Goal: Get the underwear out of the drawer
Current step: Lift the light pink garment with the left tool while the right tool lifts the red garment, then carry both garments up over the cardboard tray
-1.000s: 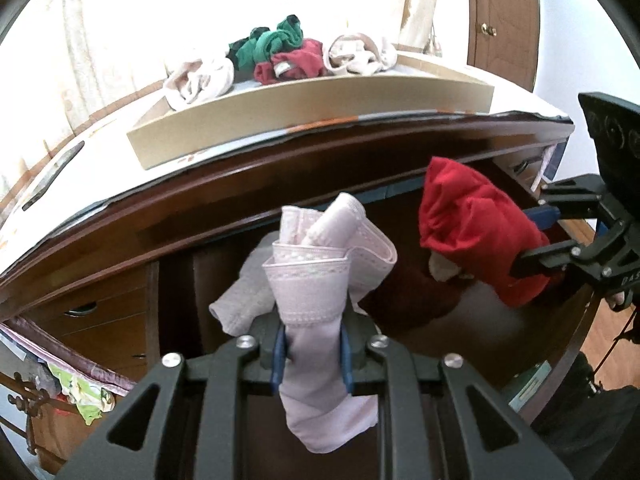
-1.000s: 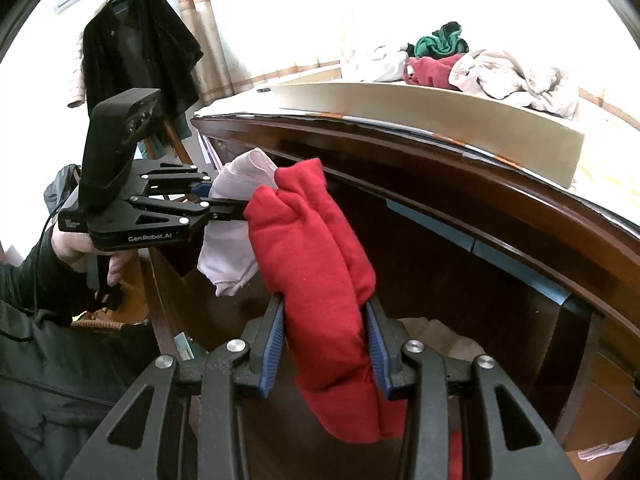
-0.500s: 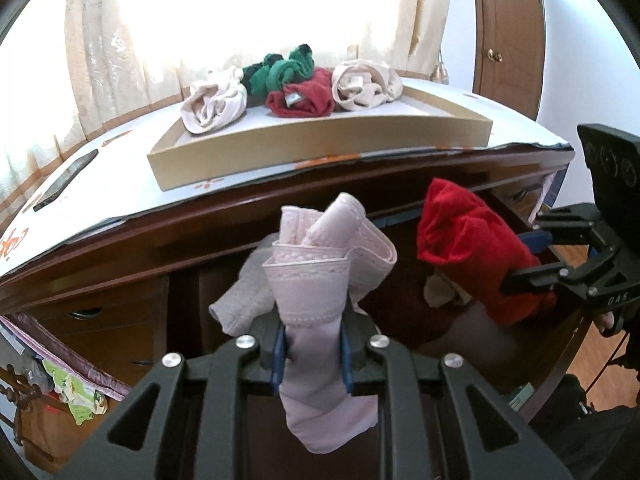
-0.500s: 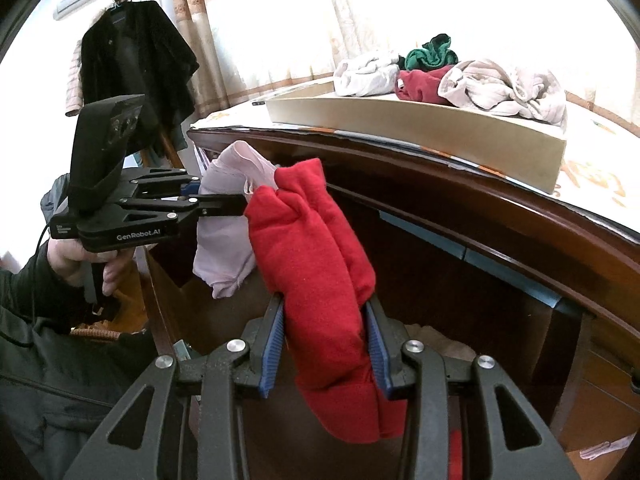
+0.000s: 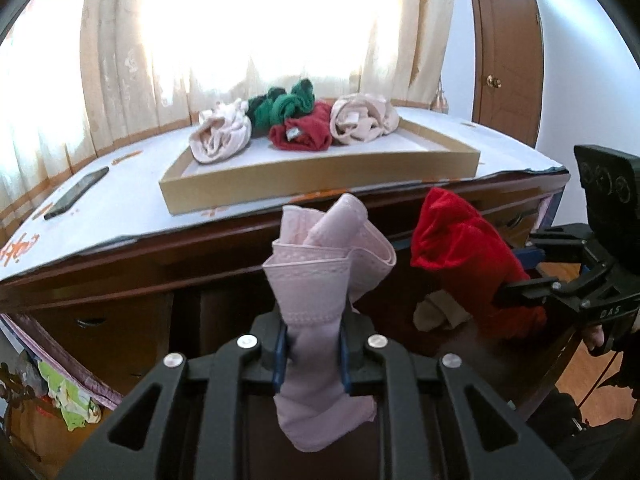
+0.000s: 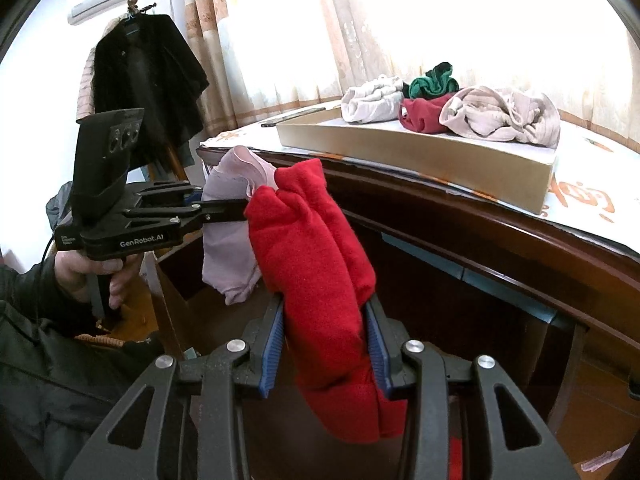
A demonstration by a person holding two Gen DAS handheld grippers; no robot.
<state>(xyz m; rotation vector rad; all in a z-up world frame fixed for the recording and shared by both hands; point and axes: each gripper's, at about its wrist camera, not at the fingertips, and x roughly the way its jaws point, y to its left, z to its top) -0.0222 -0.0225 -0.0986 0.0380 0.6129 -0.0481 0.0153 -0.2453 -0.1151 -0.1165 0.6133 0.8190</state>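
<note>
My left gripper (image 5: 312,354) is shut on rolled pale pink underwear (image 5: 320,276), which stands up above the jaws over the open drawer (image 5: 472,344). In the right wrist view the same gripper (image 6: 224,212) shows from the side with the pink underwear (image 6: 232,240) hanging from it. A thick red underwear roll (image 6: 320,268) is clamped in my right gripper (image 6: 325,344); it also appears in the left wrist view as the red underwear (image 5: 460,248) beside the right gripper (image 5: 520,280). A pale garment (image 5: 436,314) lies in the drawer below.
On the dresser top stands a shallow cardboard tray (image 5: 320,176) with several rolled garments in cream, green and dark red (image 5: 300,134). A dark phone (image 5: 76,192) lies left of it. Curtains, a wooden door (image 5: 504,48) and a hanging black coat (image 6: 148,80) surround the dresser.
Both grippers have risen with their garments, so the dresser top and tray now show from higher. The grips are unchanged.
</note>
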